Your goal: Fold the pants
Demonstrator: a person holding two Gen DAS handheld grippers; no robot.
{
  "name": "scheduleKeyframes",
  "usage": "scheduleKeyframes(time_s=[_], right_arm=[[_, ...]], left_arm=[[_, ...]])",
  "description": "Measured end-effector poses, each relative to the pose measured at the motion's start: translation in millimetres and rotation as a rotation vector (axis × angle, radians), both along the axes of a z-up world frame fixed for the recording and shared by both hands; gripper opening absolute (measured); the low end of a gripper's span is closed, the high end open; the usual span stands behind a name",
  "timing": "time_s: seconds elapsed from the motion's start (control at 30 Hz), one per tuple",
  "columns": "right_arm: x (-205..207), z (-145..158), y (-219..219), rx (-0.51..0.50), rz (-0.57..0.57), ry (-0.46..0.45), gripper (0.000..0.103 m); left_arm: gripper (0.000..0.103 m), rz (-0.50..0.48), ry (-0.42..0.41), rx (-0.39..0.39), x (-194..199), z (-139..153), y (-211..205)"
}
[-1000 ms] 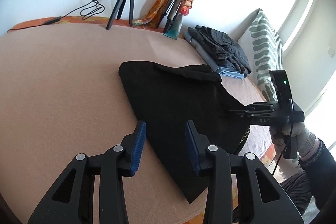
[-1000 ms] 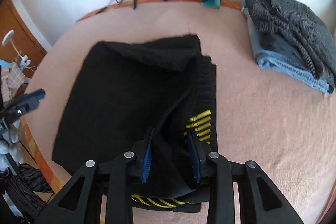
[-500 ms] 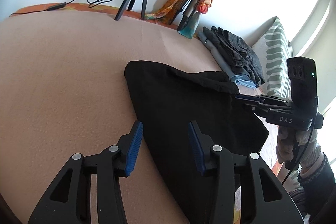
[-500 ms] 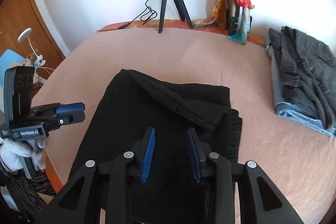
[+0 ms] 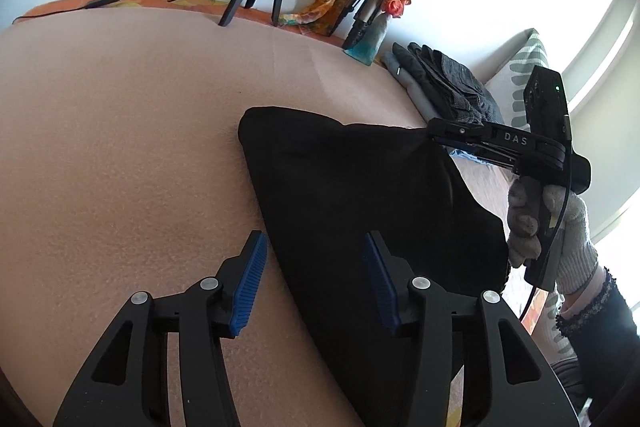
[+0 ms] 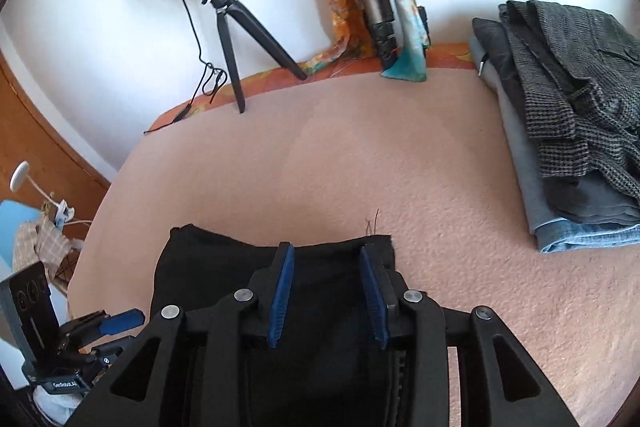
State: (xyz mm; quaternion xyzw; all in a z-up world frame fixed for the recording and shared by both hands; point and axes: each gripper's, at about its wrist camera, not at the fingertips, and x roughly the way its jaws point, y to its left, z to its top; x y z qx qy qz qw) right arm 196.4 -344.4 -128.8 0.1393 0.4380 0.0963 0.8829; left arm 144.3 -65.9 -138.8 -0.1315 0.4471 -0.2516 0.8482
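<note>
From the left wrist camera, the left tool (image 5: 312, 281) hangs with its blue pads spread wide and nothing between them, the near edge of the black pants (image 5: 360, 195) lying on the pink bed (image 5: 120, 147) just ahead of and under its right finger, while off to its right the right tool (image 5: 440, 135) reaches the pants' far corner, though whether it pinches the cloth I cannot tell from here. From the right wrist camera, the right tool (image 6: 326, 297) has its pads parted above the pants (image 6: 208, 267), whose folded edge lies just beyond the fingertips; a stack of folded clothes (image 6: 568, 131) sits well off to its right, and the left tool (image 6: 116, 323) shows low at its left, released.
</note>
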Motion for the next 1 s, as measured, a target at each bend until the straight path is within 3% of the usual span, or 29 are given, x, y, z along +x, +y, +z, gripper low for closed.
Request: scheduleKeyframes(time_s=[0.07,0.13,0.2,0.5,0.7,0.83,1.0], right_arm=[[-10,5,-1,-0.003,0.005,0.007,0.04],[-23,10,1,-0.018,0.019,0.017,0.058],[-40,13,1,-0.014,0.027,0.031,0.07],[-105,-15,-34,0.107,-0.009,0.169,0.072],[-127,-34,-55,0.304,-0.049,0.208,0.077],[-124,-36,-49,0.298,-0.032,0.206,0.083],[-123,-38,-38,0.321,0.04,0.233,0.081]], left_arm=[[0.05,0.016,0.004,-0.004,4,0,4],[0.05,0.039,0.018,-0.031,8,-1,11],[0.051,0.066,0.04,-0.063,13,-1,17],[0.057,0.123,0.156,-0.205,39,-13,31],[0.057,0.128,0.188,-0.216,45,-22,33],[0.057,0.121,0.192,-0.234,49,-24,30],[0.057,0.11,0.191,-0.238,54,-24,29]])
